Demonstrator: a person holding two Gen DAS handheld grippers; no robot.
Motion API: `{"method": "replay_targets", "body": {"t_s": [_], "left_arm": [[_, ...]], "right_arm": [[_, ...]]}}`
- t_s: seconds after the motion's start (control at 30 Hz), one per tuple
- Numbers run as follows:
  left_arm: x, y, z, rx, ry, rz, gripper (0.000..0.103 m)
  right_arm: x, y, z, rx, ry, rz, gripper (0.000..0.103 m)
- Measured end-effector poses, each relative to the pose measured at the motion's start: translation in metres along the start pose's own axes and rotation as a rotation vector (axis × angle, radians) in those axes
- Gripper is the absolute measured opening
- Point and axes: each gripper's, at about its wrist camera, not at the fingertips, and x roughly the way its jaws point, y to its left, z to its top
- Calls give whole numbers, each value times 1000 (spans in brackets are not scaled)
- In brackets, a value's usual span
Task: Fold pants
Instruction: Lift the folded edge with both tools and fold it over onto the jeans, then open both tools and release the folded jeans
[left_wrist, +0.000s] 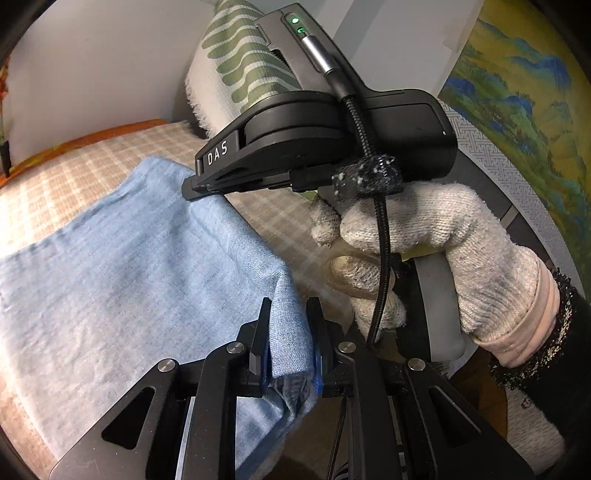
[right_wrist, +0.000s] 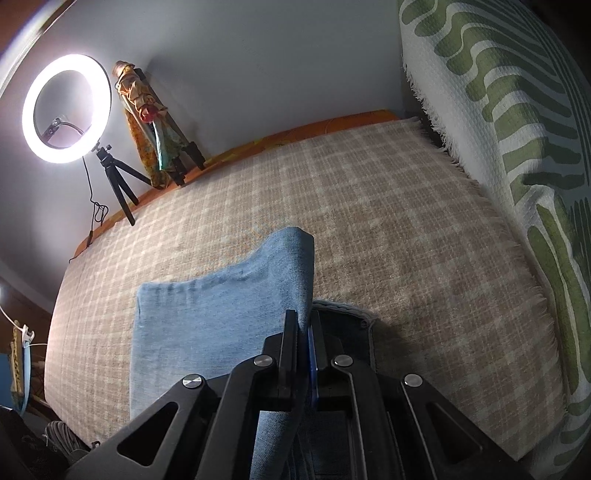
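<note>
Light blue pants (left_wrist: 122, 266) lie on a beige checked blanket (left_wrist: 74, 158). My left gripper (left_wrist: 288, 314) is shut on a bunched edge of the pants at the bottom of the left wrist view. The right gripper's body, held by a gloved hand (left_wrist: 424, 251), fills the upper right there. In the right wrist view my right gripper (right_wrist: 304, 325) is shut on a raised fold of the pants (right_wrist: 207, 317), which peaks above the fingers; a darker waistband part lies just right of the fingers.
A white and green patterned cushion (right_wrist: 517, 147) stands along the right side of the blanket (right_wrist: 369, 206). A lit ring light on a tripod (right_wrist: 66, 110) and a wrapped bundle (right_wrist: 151, 122) stand at the far left by the wall.
</note>
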Motion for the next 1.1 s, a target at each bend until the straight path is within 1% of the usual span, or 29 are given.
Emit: {"method": "replay_targets", "body": {"t_s": [0.17, 0.27, 0.37, 0.5, 0.63, 0.77, 0.8, 0.87, 0.9, 0.97, 1.0, 1.03, 1.1], "left_arm": [[1, -4, -4, 1, 5, 3, 15], [9, -10, 4, 3, 18, 5, 15], [10, -7, 10, 1, 31, 6, 16], [1, -6, 10, -3, 53, -2, 24], [-18, -8, 6, 13, 45, 16, 42], [-42, 0, -2, -2, 17, 37, 43], [-46, 5, -5, -9, 9, 51, 43], [-60, 14, -9, -16, -3, 94, 43], [-63, 19, -13, -20, -5, 113, 43], [-71, 32, -19, -33, -2, 154, 43], [-73, 37, -22, -40, 0, 171, 43], [-77, 44, -25, -56, 2, 191, 43], [-81, 58, -30, -87, 7, 210, 43]], "right_arm": [[5, -3, -3, 5, 10, -12, 2], [8, -4, -5, 2, 17, -24, 2], [12, -5, -8, -7, 28, -43, 2], [17, -9, -11, 1, 41, -53, 2], [23, -10, -13, -21, 61, -72, 2], [23, -12, -14, -46, 75, -111, 6], [22, -13, -14, -47, 75, -118, 7], [17, -16, -15, -53, 71, -140, 26], [14, -17, -17, -60, 73, -145, 28], [7, -20, -21, -70, 68, -155, 28], [3, -21, -23, -71, 65, -154, 29], [0, -21, -25, -74, 62, -149, 33], [-9, -20, -31, -87, 45, -132, 34]]}}
